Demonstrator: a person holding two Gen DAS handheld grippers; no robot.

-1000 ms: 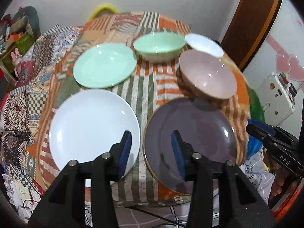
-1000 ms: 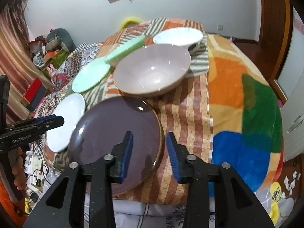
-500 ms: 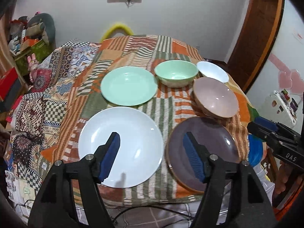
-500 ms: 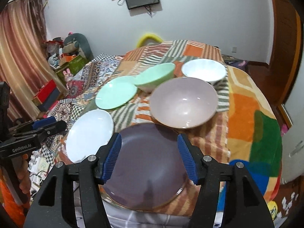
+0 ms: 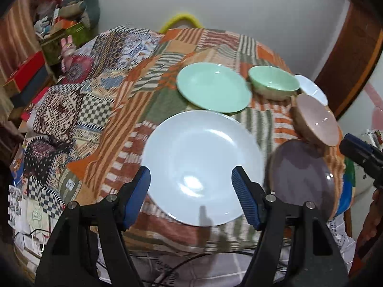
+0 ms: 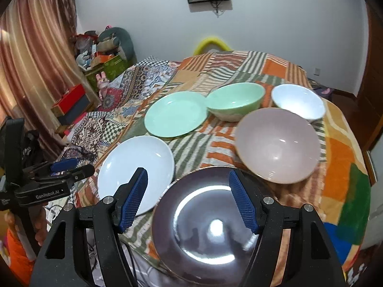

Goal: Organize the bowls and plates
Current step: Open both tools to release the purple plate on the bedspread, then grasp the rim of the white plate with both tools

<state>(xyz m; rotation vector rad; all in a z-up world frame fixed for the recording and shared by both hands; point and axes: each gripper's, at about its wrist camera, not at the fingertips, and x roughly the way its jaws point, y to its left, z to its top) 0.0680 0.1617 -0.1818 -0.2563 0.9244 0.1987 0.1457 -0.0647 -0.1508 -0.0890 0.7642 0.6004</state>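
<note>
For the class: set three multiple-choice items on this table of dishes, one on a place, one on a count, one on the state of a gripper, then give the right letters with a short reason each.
1. Which dish lies right behind the white plate?
A. the green plate
B. the pink bowl
C. the white bowl

2. How many bowls stand on the patchwork cloth?
A. two
B. three
C. five

3. How does the right gripper stand?
A. shut on the purple plate
B. open, holding nothing
C. shut on the pink bowl

Answers:
1. A: the green plate lies just beyond the white plate, farther up the table.
2. B: the green bowl, the white bowl and the pink bowl are the only bowls.
3. B: its blue pads stand wide apart above the purple plate, pressing on nothing; the jaws have just been opening.
</note>
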